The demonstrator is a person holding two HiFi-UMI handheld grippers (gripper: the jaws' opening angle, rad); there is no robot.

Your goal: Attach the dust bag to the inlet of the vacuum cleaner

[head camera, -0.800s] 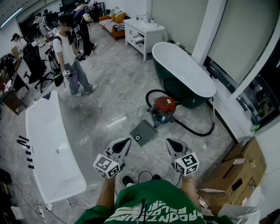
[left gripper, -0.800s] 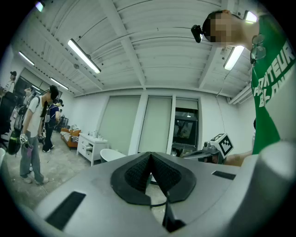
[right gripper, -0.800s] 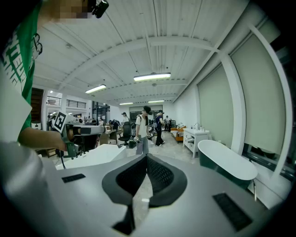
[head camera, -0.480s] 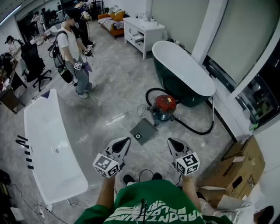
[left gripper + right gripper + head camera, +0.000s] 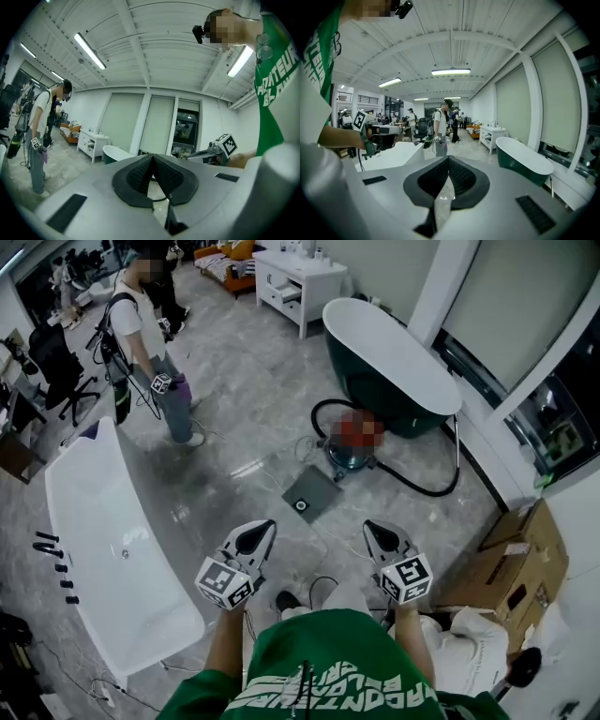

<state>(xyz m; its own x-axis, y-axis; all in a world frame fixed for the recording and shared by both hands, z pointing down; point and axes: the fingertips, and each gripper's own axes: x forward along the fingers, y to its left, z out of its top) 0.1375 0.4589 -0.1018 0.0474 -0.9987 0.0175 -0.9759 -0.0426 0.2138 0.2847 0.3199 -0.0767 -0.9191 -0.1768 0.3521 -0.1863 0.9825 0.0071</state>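
Observation:
The vacuum cleaner (image 5: pixel 353 448), a dark drum with a red top under a mosaic patch, stands on the grey floor by a green bathtub. Its black hose (image 5: pixel 422 488) loops round it. The dust bag (image 5: pixel 312 494), a flat grey square with a round hole, lies on the floor just in front of the vacuum. My left gripper (image 5: pixel 262 530) and right gripper (image 5: pixel 373 529) hang side by side at waist height, well short of the bag. On both, the jaws meet at the tips with nothing between them, as the left gripper view (image 5: pixel 152 157) and the right gripper view (image 5: pixel 448 159) show.
A green bathtub (image 5: pixel 394 357) stands behind the vacuum, and a white bathtub (image 5: pixel 112 531) lies at the left. A person (image 5: pixel 150 343) with grippers stands on the floor beyond. Cardboard boxes (image 5: pixel 506 559) sit at the right, a white cabinet (image 5: pixel 300 282) at the back.
The view has tipped further down, so the vacuum and bag sit higher in the picture. The person in the background has walked nearer. Both grippers stay shut and side by side.

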